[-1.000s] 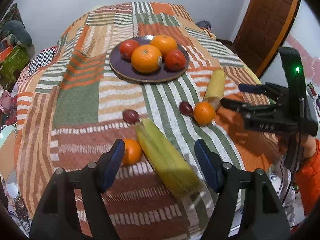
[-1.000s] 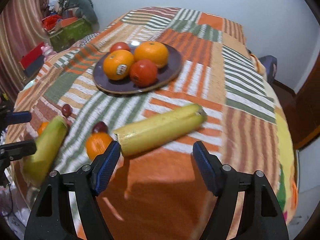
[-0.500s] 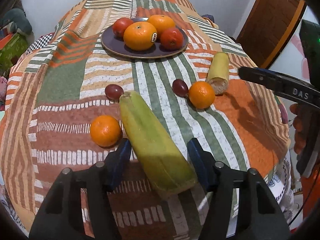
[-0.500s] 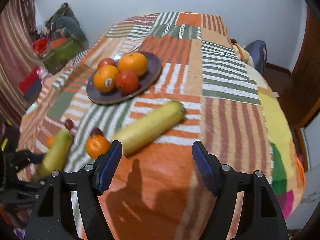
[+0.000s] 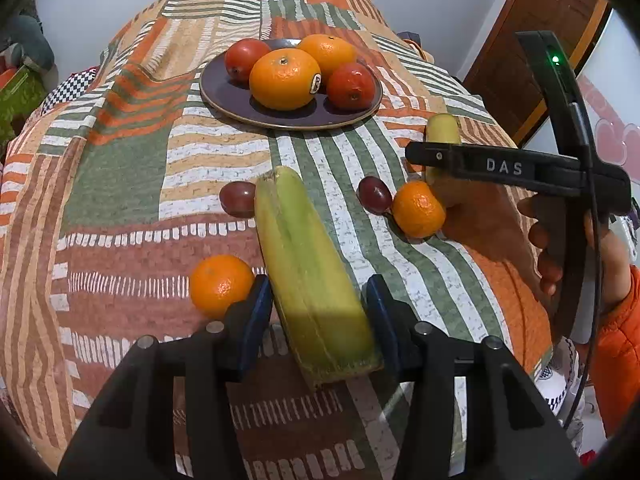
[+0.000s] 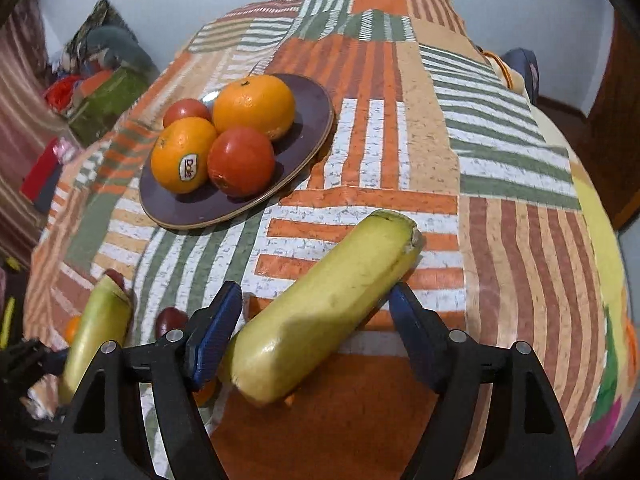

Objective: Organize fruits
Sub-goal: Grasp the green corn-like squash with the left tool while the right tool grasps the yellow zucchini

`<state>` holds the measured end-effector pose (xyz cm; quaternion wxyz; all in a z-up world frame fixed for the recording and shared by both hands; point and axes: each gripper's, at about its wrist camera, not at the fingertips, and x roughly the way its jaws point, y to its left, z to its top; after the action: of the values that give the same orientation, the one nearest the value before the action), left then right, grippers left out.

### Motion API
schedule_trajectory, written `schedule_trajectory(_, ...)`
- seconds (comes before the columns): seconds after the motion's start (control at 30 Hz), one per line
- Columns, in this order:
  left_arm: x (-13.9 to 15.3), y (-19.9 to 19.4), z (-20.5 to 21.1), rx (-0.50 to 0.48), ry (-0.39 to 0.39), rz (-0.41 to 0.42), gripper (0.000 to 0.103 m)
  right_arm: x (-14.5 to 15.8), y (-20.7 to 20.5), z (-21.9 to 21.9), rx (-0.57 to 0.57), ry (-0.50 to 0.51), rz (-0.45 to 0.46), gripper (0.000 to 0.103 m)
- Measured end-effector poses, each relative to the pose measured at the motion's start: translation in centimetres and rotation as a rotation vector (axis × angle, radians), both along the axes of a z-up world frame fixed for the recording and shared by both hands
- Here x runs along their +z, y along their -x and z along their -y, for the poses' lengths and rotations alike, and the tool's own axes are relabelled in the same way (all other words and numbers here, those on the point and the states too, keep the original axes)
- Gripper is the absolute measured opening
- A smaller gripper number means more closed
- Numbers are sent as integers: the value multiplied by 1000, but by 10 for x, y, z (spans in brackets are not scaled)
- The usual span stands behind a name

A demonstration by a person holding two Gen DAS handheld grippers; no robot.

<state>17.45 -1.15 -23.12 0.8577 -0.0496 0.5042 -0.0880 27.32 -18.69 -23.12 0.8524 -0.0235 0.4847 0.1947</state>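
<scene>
A greenish banana (image 5: 312, 280) lies on the patchwork cloth. My left gripper (image 5: 318, 286) has its jaws closing on it, and both blue pads (image 5: 260, 308) lie against its sides near the cut end. A yellow banana (image 6: 328, 304) lies slantwise between the jaws of my right gripper (image 6: 316, 296), which stands open with its pads close to the fruit but not pressing. Beyond them a dark plate (image 5: 240, 108) holds two big oranges and two red fruits. Two mandarins (image 5: 220, 284) (image 5: 418, 210) and two dark grapes (image 5: 238, 199) (image 5: 374, 195) lie loose around the bananas.
A hand (image 5: 548, 248) in an orange sleeve holds the right gripper (image 5: 500, 168) at the table's right edge. A wooden door (image 5: 532, 40) stands at the back right. Bags and clutter (image 6: 96, 80) lie on the floor to the left. The cloth (image 6: 500, 240) on the right bears nothing.
My left gripper sank and its jaws narrowed from wide apart onto the greenish banana. My right gripper moved forward and rolled, so the yellow banana now sits between its jaws.
</scene>
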Motion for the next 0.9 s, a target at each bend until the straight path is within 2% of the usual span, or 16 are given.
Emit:
schedule_trajectory(0.07, 1, -4, 0, 7, 5, -3, 49, 1, 3, 2, 8, 0, 8, 68)
schedule_trajectory(0.13, 2, -8, -1, 12, 22, -9, 49, 2, 6, 7, 17, -19, 9, 55)
schedule_trajectory(0.23, 4, -13, 1, 11, 24, -14, 49, 7, 10, 20, 32, -98, -19, 44)
schedule_trajectory(0.3, 4, -15, 2, 10, 24, -13, 49, 10, 16, 19, 59, -100, -26, 42)
schedule_trajectory(0.43, 4, -20, 3, 11, 29, -9, 49, 13, 40, 15, 138, -34, 0, 39)
schedule_trajectory(0.53, 5, -23, 6, 1, 26, -3, 49, 16, 49, 18, 176, -38, -6, 37)
schedule_trajectory(0.83, -1, -43, 15, -4, -6, -5, 49, 9, 46, 13, 182, -14, -16, 38)
schedule_trajectory(0.9, -2, -44, 18, 1, -19, 1, 45, 9, 46, 11, 181, -11, -2, 36)
